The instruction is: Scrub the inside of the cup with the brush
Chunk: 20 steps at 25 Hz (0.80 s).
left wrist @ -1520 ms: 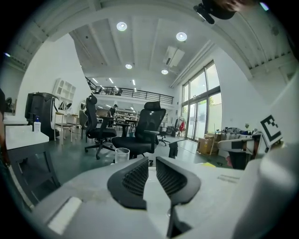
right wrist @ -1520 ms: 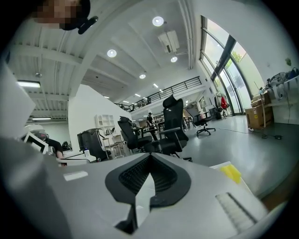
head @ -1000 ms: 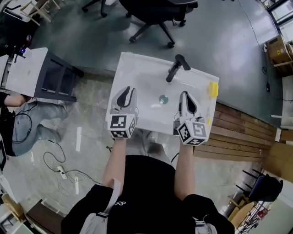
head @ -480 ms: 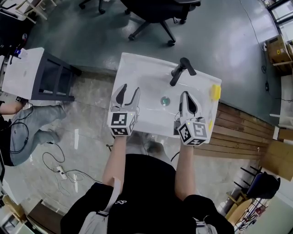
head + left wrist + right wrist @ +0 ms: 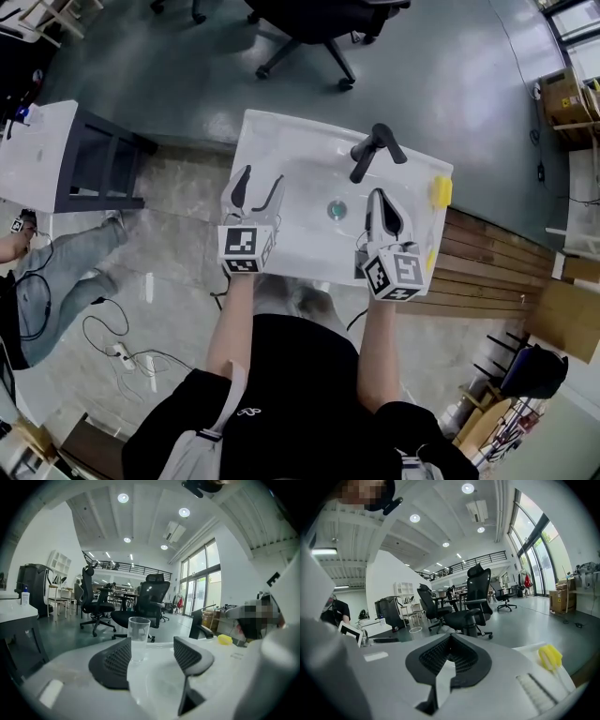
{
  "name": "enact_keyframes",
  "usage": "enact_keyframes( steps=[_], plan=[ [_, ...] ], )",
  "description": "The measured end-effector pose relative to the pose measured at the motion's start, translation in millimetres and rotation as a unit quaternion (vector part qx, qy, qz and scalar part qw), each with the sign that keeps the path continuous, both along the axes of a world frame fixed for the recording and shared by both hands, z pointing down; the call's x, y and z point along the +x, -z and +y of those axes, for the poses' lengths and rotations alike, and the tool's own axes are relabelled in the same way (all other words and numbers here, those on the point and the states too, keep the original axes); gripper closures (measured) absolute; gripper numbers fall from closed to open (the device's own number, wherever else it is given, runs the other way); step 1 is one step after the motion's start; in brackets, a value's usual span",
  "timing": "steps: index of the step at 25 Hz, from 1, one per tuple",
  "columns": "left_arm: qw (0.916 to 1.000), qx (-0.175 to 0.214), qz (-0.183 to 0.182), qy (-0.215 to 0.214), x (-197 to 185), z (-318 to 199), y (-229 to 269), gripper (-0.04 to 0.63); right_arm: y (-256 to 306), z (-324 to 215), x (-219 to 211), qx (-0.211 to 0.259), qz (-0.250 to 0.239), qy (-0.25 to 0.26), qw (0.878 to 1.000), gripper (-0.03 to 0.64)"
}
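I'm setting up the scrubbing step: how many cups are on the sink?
1: a clear cup stands upright on the white sink top, left of the faucet. More could be hidden outside these views.

head: steeply down over sink (image 5: 291, 155) | gripper views: low, near-level, seemingly sharing it

**Cup** (image 5: 139, 637): clear, straight-sided tumbler, upright with its mouth up, apparently empty. It stands on the white sink's (image 5: 281, 141) rim at about 10 o'clock from the basin's middle.

**Brush** (image 5: 438, 189): yellow head, pale handle. It lies flat on the rim at about 3 o'clock, well apart from the cup.
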<state>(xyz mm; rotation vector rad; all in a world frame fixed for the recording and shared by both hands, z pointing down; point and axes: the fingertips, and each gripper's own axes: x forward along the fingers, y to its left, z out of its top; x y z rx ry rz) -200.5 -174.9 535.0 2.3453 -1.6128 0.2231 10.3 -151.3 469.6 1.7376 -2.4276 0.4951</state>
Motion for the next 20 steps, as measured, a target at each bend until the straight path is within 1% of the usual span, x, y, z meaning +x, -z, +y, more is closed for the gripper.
enact_keyframes(
  steps=[3,7,11,13,20],
  plan=[
    [0.9999,0.009,-0.011,-0.001,-4,-8,-3,0.318,0,-2,-1,-0.002,0.006,-0.003,1.000,0.618],
    [0.9991,0.018,-0.037,-0.013,-5,-17,-11,0.316,-1,-5,-3,-0.004,0.012,-0.007,1.000,0.618],
    [0.9984,0.024,-0.050,-0.015,-6,-25,-16,0.294,-2,-7,-5,-0.005,0.016,-0.012,1.000,0.618],
    [0.9980,0.027,-0.054,-0.015,-5,-30,-18,0.282,-1,-8,-4,-0.006,0.018,-0.015,1.000,0.618],
    [0.9977,0.038,-0.055,-0.014,-7,-48,-26,0.278,-3,-9,-5,-0.010,0.027,-0.023,0.999,0.618]
  ],
)
